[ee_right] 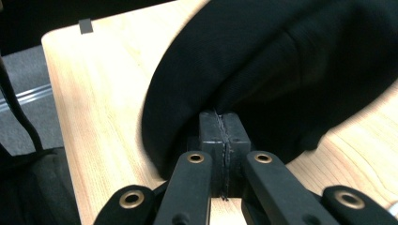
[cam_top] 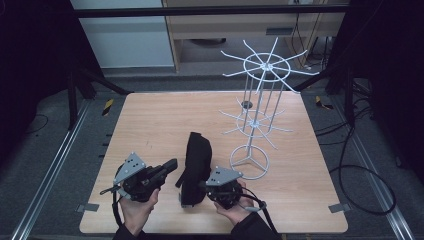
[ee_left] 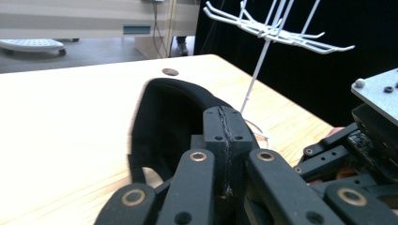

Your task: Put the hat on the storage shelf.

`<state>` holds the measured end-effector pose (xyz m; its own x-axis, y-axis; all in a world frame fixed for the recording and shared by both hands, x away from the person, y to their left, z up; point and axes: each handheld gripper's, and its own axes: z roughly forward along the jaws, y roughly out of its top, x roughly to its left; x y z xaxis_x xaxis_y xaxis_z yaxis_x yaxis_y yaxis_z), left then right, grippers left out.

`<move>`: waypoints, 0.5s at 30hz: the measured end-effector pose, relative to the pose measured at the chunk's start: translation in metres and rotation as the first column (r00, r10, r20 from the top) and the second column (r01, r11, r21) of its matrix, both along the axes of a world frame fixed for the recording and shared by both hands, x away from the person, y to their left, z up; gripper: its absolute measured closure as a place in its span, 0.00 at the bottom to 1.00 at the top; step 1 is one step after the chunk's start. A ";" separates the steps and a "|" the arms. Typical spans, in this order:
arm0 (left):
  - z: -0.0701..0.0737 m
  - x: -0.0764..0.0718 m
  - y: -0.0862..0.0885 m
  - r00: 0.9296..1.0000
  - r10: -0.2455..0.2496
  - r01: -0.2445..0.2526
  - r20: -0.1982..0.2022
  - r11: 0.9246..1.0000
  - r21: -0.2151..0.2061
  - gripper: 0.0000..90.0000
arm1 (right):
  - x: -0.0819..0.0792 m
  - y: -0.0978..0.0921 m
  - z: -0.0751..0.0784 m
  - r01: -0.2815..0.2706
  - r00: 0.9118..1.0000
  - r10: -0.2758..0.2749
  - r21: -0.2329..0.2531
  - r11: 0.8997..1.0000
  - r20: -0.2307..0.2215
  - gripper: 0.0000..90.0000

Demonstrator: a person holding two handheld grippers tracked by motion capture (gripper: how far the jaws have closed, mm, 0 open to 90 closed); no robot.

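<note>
Both grippers' jaws are pressed flat together, nothing visible between the pads. Left gripper (cam_top: 169, 165) sits at the near left of the table (cam_top: 150, 125), jaws pointing right toward the black cap (cam_top: 196, 162); its tips are close to the cap's left side, can't tell contact from the high view. In the left gripper view the closed tips (ee_left: 225, 129) are right in front of the cap's (ee_left: 159, 122) dark opening, overlapping it in frame.

Right gripper (cam_top: 205, 184) is held at the near centre-right, its nose right against the cap's near right side. In the right gripper view the closed tips (ee_right: 224, 129) butt against or just under the black fabric (ee_right: 291, 65); whether any cloth is pinched is not readable.

Cap lies on the wood between the two grippers, long axis running front to back, a strap hanging at its near left.

Farther back right: white wire display rack (cam_top: 257, 115), upright on a ring base, two tiers of radial hooks, nothing hanging on them. Rack is apart from the cap, just right of it.

Small dark round hole (cam_top: 246, 104) in the tabletop behind the rack.
</note>
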<state>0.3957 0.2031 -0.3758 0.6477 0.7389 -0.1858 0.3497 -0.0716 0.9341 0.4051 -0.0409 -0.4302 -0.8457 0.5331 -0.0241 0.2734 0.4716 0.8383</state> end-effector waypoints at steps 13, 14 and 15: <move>-0.013 0.022 -0.027 0.992 -0.069 0.074 -0.108 0.996 0.043 0.49 | -0.001 0.003 -0.005 -0.020 1.000 0.020 -0.004 1.000 -0.008 1.00; -0.014 0.024 -0.030 0.991 -0.072 0.078 -0.115 0.996 0.049 0.49 | -0.001 0.003 -0.005 -0.026 1.000 0.026 -0.005 1.000 -0.008 1.00; -0.015 0.027 -0.034 0.989 -0.075 0.082 -0.124 0.995 0.054 0.49 | -0.001 0.003 -0.005 -0.026 1.000 0.026 -0.005 1.000 -0.008 1.00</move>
<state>0.4227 0.1690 -0.3912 0.6790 0.6988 -0.2252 0.4521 -0.1563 0.8782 0.4040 -0.0375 -0.4356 -0.8597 0.5105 -0.0198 0.2674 0.4826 0.8340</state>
